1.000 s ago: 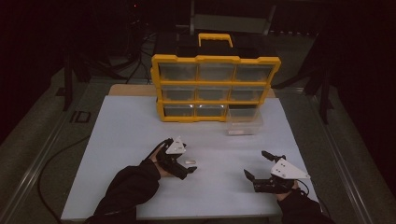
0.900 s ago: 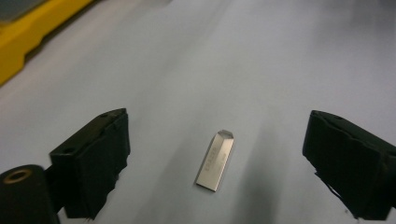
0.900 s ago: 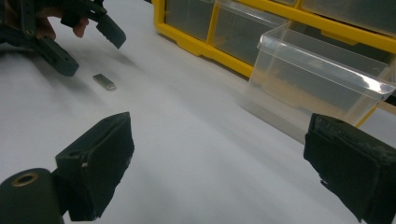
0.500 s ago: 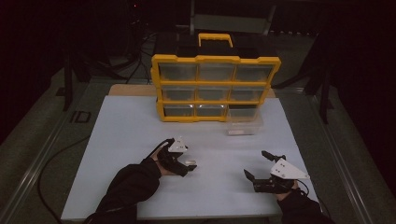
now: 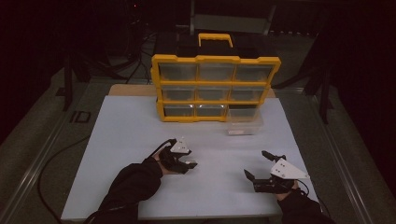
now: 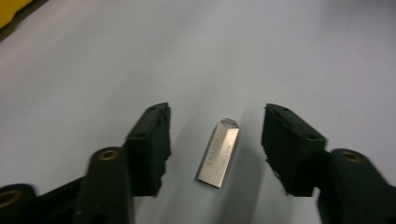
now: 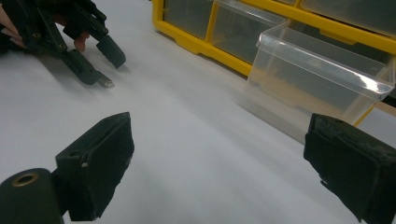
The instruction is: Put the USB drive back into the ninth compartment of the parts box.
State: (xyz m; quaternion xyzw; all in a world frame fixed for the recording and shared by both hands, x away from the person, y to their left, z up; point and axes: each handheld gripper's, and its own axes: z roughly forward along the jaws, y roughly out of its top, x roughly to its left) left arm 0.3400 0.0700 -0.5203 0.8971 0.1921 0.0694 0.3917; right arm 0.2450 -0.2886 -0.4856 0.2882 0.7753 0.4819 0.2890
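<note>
The USB stick lies flat on the white table, in front of the yellow drawer cabinet. The left gripper straddles it lengthwise, jaws just closing but not yet touching, ready to pinch. The right gripper waits released, near the pulled-out clear drawer.

Yellow drawer cabinet at counter's far edge.
One clear drawer stands out on the counter before it.

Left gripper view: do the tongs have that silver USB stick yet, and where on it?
Not yet. The USB stick lies flat on the table between the left tongs, whose jaws have just been closing; gaps remain on both long sides.
</note>
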